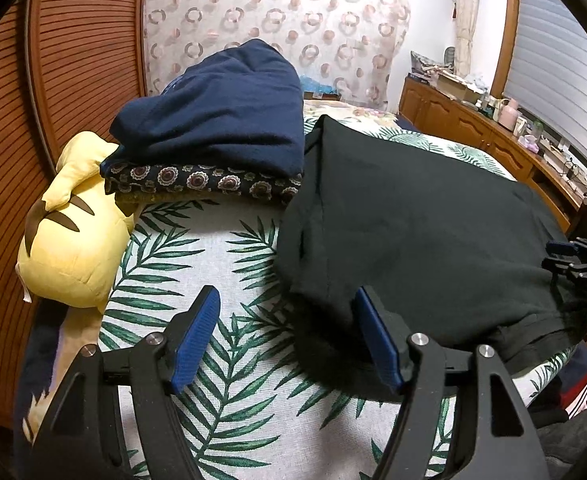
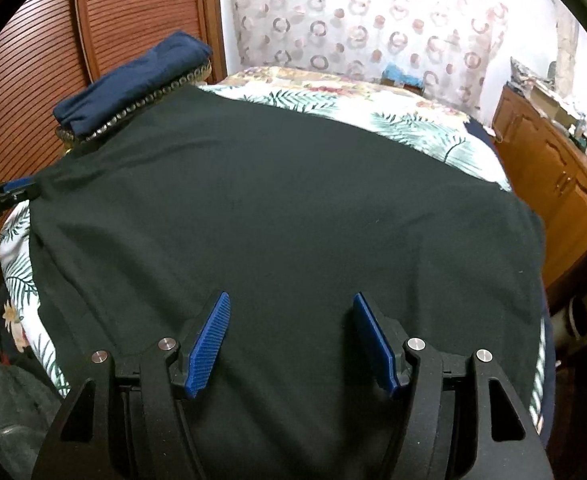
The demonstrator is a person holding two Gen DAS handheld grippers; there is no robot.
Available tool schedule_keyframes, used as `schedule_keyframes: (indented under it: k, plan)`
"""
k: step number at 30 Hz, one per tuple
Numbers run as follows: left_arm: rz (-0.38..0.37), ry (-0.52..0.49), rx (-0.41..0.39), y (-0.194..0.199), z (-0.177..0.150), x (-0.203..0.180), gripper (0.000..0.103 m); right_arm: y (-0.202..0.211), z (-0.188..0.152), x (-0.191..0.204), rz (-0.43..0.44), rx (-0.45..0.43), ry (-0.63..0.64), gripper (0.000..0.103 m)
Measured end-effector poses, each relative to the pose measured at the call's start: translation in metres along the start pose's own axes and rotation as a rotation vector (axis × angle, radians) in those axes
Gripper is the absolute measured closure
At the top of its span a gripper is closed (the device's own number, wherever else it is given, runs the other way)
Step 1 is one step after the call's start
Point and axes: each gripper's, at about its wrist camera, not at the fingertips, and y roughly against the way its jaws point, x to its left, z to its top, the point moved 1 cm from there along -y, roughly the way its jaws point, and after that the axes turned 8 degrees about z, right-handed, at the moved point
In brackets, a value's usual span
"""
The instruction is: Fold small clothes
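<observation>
Four blue-padded fingers appear in all, two per gripper, and both pairs stand spread with nothing pinched. Left gripper (image 1: 287, 336): its left finger (image 1: 197, 340) hangs over the bare leaf-print bedspread (image 1: 221, 248), its right finger over the near left corner of the black garment (image 1: 413, 216); whether that pad touches the cloth cannot be told. Right gripper (image 2: 291, 344): both fingers (image 2: 209, 344) hover above the middle of the near part of the same garment, with black cloth visible in the gap between them.

One black garment lies spread flat across the bed, covering most of the right-wrist view; its near edge hangs toward the bed's front. At its far left corner stands one stack of folded clothes, three layers counted: a navy piece (image 1: 221, 120) on top, a dark piece with round floral medallions (image 1: 201, 182) under it, and an olive edge at the bottom. The black garment touches the side of this stack. One yellow plush toy (image 1: 73, 248) with brown stripes lies against the stack's left end, beside a louvred wooden door (image 1: 53, 80).

One patterned curtain (image 2: 373, 20) hangs behind the bed, and one wooden cabinet (image 2: 553, 184) runs along the right wall. No legible writing or brand appears on the clothes.
</observation>
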Motion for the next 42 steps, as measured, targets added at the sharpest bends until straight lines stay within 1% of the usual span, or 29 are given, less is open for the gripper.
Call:
schedule_keyframes:
  k: [2, 7, 12, 16, 20, 24, 31, 33, 35, 36, 38, 40, 42]
  plan:
    - [0.001, 0.001, 0.004, -0.001, 0.000, 0.000, 0.032, -0.006, 0.000, -0.001, 0.001, 0.018, -0.010, 0.037]
    - [0.002, 0.005, 0.012, -0.005, -0.002, 0.003, 0.032, -0.003, 0.001, 0.003, -0.029, -0.002, -0.015, 0.035]
    - [0.000, 0.009, 0.021, -0.008, -0.003, 0.005, 0.032, 0.001, -0.004, 0.007, -0.061, -0.014, -0.041, 0.030]
    - [-0.003, 0.011, 0.025, -0.009, -0.004, 0.006, 0.031, 0.004, -0.012, 0.011, -0.054, -0.053, -0.067, 0.027]
    - [-0.007, 0.012, 0.032, -0.013, -0.003, 0.006, 0.031, 0.004, -0.018, 0.017, -0.075, -0.070, -0.052, 0.027]
    - [-0.022, 0.022, 0.041, -0.018, 0.000, 0.007, 0.031, 0.004, -0.021, 0.021, -0.084, -0.071, -0.035, 0.027]
    - [-0.064, 0.014, 0.028, -0.020, 0.009, -0.001, 0.032, 0.006, -0.025, 0.020, -0.084, -0.094, -0.030, 0.026]
    - [-0.085, 0.016, 0.026, -0.022, 0.011, -0.003, 0.037, 0.007, -0.027, 0.018, -0.082, -0.099, -0.029, 0.027]
    - [-0.104, 0.018, 0.038, -0.025, 0.013, -0.005, 0.048, 0.007, -0.028, 0.018, -0.081, -0.102, -0.028, 0.026]
    - [-0.113, 0.019, 0.045, -0.027, 0.013, -0.006, 0.050, 0.008, -0.029, 0.017, -0.080, -0.104, -0.028, 0.026]
    - [-0.122, 0.014, 0.051, -0.030, 0.014, -0.008, 0.059, 0.008, -0.030, 0.017, -0.081, -0.108, -0.027, 0.027]
    - [-0.122, 0.010, 0.060, -0.032, 0.015, -0.011, 0.061, 0.009, -0.031, 0.016, -0.080, -0.112, -0.027, 0.026]
    - [-0.129, 0.008, 0.064, -0.032, 0.016, -0.012, 0.065, 0.009, -0.031, 0.016, -0.080, -0.114, -0.027, 0.026]
